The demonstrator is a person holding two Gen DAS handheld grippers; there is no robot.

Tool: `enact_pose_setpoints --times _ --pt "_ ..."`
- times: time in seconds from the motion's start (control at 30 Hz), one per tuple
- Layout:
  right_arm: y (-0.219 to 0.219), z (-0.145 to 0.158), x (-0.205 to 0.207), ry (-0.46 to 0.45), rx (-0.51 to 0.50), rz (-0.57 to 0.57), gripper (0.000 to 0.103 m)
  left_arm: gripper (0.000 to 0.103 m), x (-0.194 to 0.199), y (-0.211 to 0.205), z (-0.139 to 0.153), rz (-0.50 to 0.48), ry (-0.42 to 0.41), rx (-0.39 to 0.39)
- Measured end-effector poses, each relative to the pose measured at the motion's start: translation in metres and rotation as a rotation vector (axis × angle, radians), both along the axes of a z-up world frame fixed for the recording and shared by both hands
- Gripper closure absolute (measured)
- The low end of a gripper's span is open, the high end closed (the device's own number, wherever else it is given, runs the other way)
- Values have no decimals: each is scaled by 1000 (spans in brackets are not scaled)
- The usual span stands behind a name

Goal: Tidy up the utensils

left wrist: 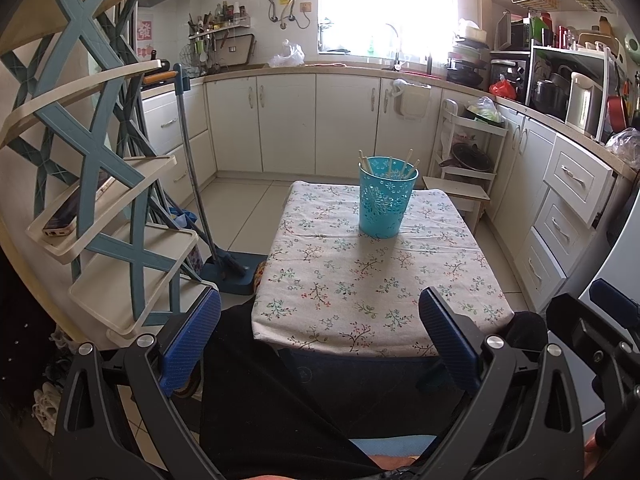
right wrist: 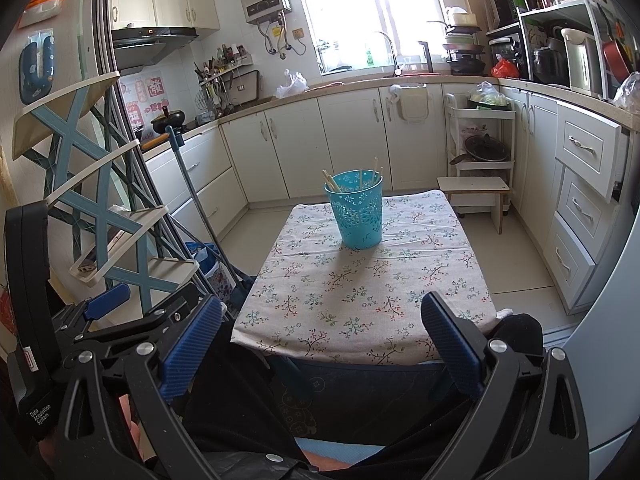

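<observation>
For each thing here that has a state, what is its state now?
Left tool: open, empty, held low before the table.
Right tool: open, empty.
Cup: upright on the table, holding chopsticks.
Top drawer: pulled out partway.

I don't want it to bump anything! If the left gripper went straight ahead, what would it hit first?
Probably the blue cup holding chopsticks. The open left gripper points across bare tablecloth toward it, though depth is hard to judge.

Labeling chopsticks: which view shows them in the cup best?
Left wrist: the chopsticks stand out against pale cabinets above the cup. Right wrist shows them too, slightly smaller, partly behind the rim.
</observation>
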State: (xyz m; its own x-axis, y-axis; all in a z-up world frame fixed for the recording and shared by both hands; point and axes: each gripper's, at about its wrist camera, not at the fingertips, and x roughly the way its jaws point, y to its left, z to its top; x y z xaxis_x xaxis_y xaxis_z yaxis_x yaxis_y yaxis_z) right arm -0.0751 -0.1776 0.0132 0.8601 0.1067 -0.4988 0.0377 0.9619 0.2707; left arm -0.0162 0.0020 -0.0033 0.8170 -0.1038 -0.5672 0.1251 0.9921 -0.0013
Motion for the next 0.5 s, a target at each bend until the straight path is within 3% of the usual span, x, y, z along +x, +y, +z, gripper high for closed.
enact_pose_setpoints --times 0.07,0.2,0.5 --pt "0 -4 -1 9 3 -1 7 8 -1 2 -4 -18 -9 -22" --pt "-2 -11 6 33 13 -6 7 8 -2 -7 -9 -15 -24 29" --pt "-17 -18 24 64 26 -45 7 8 30 -5 -22 13 58 30"
